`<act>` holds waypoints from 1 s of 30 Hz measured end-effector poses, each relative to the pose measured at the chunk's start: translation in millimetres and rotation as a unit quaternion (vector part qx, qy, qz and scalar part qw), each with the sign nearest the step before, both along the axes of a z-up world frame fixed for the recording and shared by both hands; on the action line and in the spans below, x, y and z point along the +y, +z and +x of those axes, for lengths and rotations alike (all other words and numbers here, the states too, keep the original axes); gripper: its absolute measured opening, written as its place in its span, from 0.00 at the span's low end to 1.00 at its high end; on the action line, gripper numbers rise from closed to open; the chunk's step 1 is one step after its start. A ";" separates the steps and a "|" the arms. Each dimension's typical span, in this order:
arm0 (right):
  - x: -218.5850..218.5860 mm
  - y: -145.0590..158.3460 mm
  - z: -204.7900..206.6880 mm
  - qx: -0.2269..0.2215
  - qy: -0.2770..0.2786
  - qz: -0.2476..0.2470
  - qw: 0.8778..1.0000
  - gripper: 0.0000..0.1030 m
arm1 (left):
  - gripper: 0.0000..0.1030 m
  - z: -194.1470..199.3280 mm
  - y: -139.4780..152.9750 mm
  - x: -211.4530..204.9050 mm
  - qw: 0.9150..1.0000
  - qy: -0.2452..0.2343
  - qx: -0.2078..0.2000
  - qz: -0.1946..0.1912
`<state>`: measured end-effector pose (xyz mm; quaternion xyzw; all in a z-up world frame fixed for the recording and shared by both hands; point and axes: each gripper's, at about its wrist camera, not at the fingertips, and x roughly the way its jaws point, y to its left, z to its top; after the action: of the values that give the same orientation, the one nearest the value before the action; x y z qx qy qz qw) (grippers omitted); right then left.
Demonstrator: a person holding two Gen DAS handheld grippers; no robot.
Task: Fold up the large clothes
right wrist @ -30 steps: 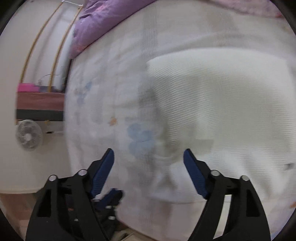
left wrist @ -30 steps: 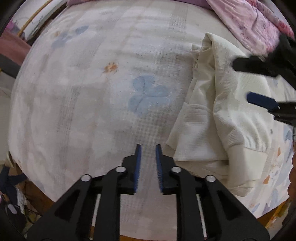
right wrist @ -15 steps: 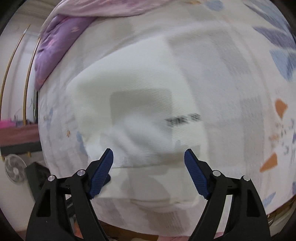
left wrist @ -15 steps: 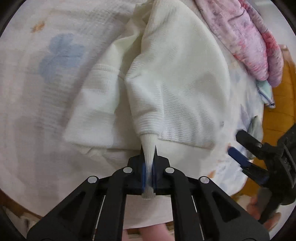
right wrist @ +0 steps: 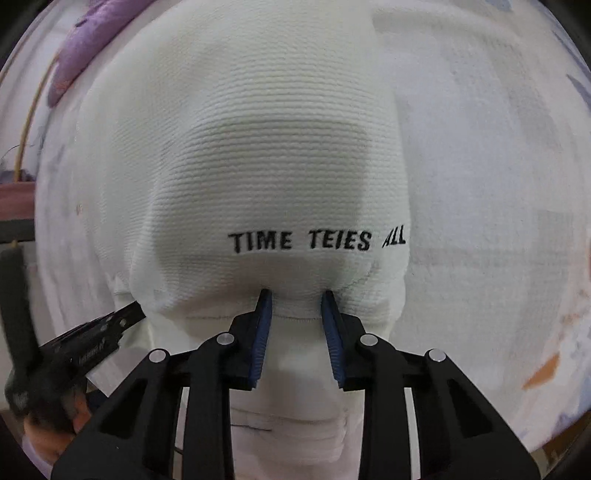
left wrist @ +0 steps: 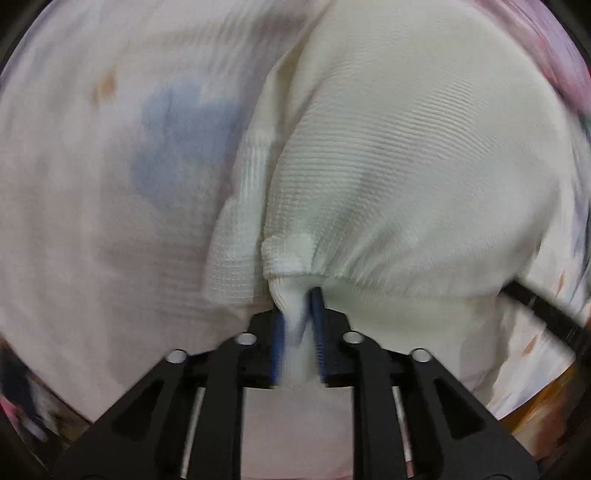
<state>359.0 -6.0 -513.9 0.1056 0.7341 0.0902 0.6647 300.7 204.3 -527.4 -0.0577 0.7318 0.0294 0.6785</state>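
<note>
Your left gripper (left wrist: 298, 325) has a bunched strip of the cream knit sweater's (left wrist: 406, 155) ribbed hem between its blue pads (left wrist: 277, 343); its jaws have just been opening, the fabric is still between them, but the blur keeps you from telling whether the pads press on it. The sweater lies on the pale printed bedsheet (left wrist: 110, 192), with a faded blue flower print (left wrist: 177, 136) just to its left and a pink quilt (left wrist: 554, 55) at the upper right edge. Your right gripper (right wrist: 296, 295) has just been closing on the sweater's near edge: its fingertips (right wrist: 264, 300) dig into the knit just below the black embroidered lettering (right wrist: 317, 242), and a band of fabric sits between them, though the pads stand apart and you cannot tell if they clamp it. In the right wrist view your other gripper shows at the lower left, beside the sweater's edge, with a purple blanket (right wrist: 92, 33) at the top left.
</note>
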 end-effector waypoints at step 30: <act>-18.6 17.0 -16.8 -0.002 -0.029 0.027 0.999 0.29 | 0.14 12.7 17.3 -46.2 0.996 -0.063 -0.062 0.016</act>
<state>342.1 -24.6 -497.0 0.1444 0.7269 0.0905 0.6653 313.4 158.1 -510.2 -0.0028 0.6897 -0.0052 0.7240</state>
